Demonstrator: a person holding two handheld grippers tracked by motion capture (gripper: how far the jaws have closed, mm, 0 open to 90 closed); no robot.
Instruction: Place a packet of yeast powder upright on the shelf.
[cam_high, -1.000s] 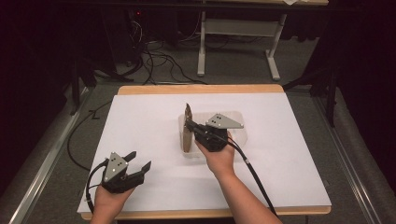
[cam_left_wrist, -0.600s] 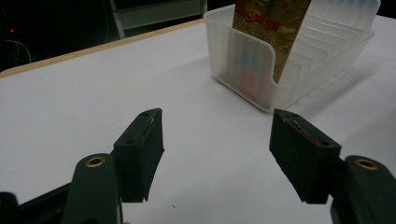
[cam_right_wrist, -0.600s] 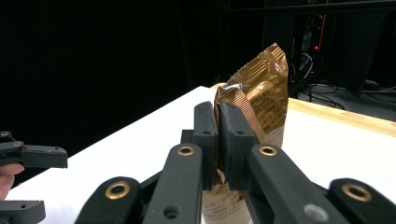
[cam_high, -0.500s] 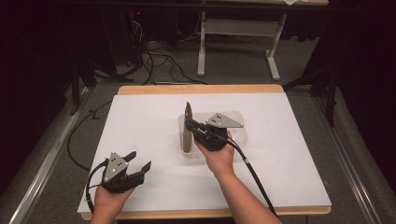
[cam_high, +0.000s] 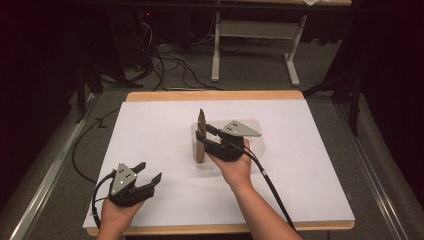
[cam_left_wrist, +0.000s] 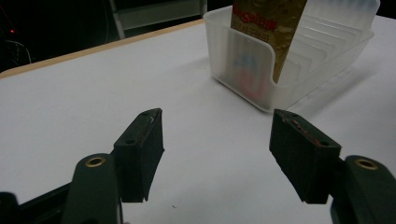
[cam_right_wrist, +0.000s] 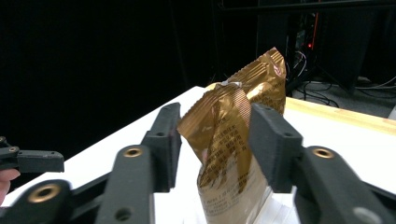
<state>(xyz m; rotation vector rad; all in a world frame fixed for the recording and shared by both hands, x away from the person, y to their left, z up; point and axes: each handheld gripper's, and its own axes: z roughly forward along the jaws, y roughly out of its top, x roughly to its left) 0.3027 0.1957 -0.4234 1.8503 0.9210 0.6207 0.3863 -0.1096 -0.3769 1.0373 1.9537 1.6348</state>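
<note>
A gold snack packet (cam_high: 201, 136) stands upright in the left end of a clear slotted tray (cam_high: 255, 150) at the table's middle. My right gripper (cam_high: 206, 134) reaches in from the right at the packet's top. Its jaws have just been opening and now stand apart, with the crinkled packet (cam_right_wrist: 233, 121) between them and neither pad pressing on it. My left gripper (cam_high: 151, 171) rests low near the front left of the table, open with nothing in it. In the left gripper view the tray (cam_left_wrist: 243, 60) and packet (cam_left_wrist: 275, 28) lie ahead of its spread jaws (cam_left_wrist: 217, 149).
A white sheet (cam_high: 150, 130) covers the wooden table top. Dark floor with cables (cam_high: 165, 65) and a white table frame (cam_high: 250, 35) lie beyond the far edge. A black cable (cam_high: 272, 185) trails from my right gripper toward the front edge.
The right gripper's jaws have spread apart at the packet's top. Both hands stay where they were, and the packet remains upright in the tray.
</note>
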